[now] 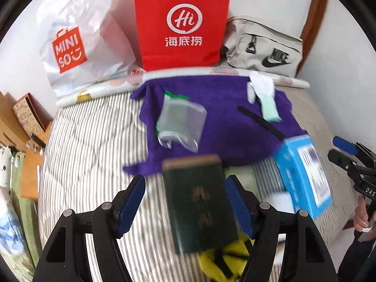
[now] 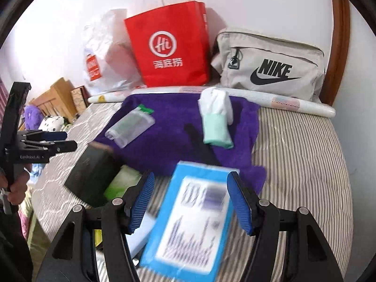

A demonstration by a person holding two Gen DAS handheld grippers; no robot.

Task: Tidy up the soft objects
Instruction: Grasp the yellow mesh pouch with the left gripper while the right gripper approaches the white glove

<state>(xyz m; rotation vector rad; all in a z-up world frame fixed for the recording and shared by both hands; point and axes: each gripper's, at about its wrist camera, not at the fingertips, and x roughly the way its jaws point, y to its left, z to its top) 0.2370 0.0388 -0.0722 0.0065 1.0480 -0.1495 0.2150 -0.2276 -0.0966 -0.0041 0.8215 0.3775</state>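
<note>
On the striped bed lies a purple towel (image 1: 223, 94) (image 2: 164, 141). On it rest a clear plastic pouch (image 1: 181, 119) (image 2: 129, 127), a white and mint rolled cloth (image 1: 265, 98) (image 2: 216, 122) and a black strap (image 1: 260, 122) (image 2: 199, 143). My left gripper (image 1: 185, 181) is open above a dark green book (image 1: 199, 202) (image 2: 91, 176), its pads clear of the cover. My right gripper (image 2: 190, 176) stands open over a blue box (image 2: 192, 223) (image 1: 303, 176), not pressing it. Each gripper shows at the edge of the other view, the right gripper (image 1: 345, 150) and the left gripper (image 2: 63, 141).
Against the wall stand a red paper bag (image 1: 181, 23) (image 2: 169, 47), a white Miniso bag (image 1: 77, 42) and a grey Nike bag (image 1: 263, 47) (image 2: 270, 65). A rolled mat (image 1: 98, 89) lies before them. Yellow fabric (image 1: 225, 263) sits under the book. Boxes (image 1: 25, 115) crowd the left bedside.
</note>
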